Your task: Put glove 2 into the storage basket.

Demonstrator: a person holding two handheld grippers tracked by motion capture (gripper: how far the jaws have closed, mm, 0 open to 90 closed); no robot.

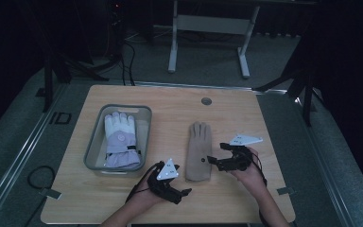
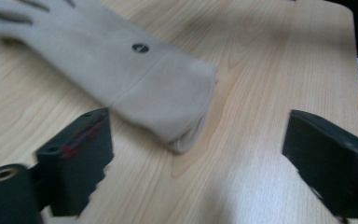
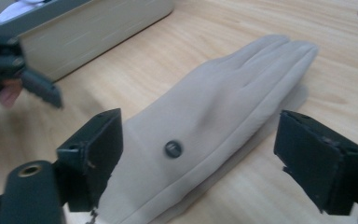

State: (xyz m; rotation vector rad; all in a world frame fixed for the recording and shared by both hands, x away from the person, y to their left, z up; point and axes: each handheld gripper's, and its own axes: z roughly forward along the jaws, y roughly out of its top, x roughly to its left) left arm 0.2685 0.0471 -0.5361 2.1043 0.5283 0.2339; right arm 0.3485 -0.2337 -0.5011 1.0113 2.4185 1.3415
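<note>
Beige fabric made up the glove [image 1: 199, 152] that lay flat on the wooden surface [image 1: 227, 113], fingers pointing away from the person and cuff toward them, a small dark round button on its back. It sat right of the middle of the surface, well apart from the grey bin [image 1: 97, 142] on the left side, in which a white and lilac glove [image 1: 120, 140] lay lengthwise. The right hand-held gripper [image 1: 212, 160] was held just beside the beige glove's right edge, level with its lower half, jaws aimed across at it; seen along its own jaws in the right gripper view, they stood wide apart on either side of the glove's back and pressed on nothing. The left hand-held gripper [image 1: 185, 192] hung low over the surface just below and left of the cuff, its grey three-cornered plate facing up; its jaws too were spread wide, with bare wood between them and the cuff lying a little ahead, untouched. Both hands came in from the near edge, a cable trailing back from each tool. A round grommet hole [image 1: 206, 101] showed near the far edge of the surface, and beyond it, on the dim floor, stood the pale legs of another desk [image 1: 172, 47].
</note>
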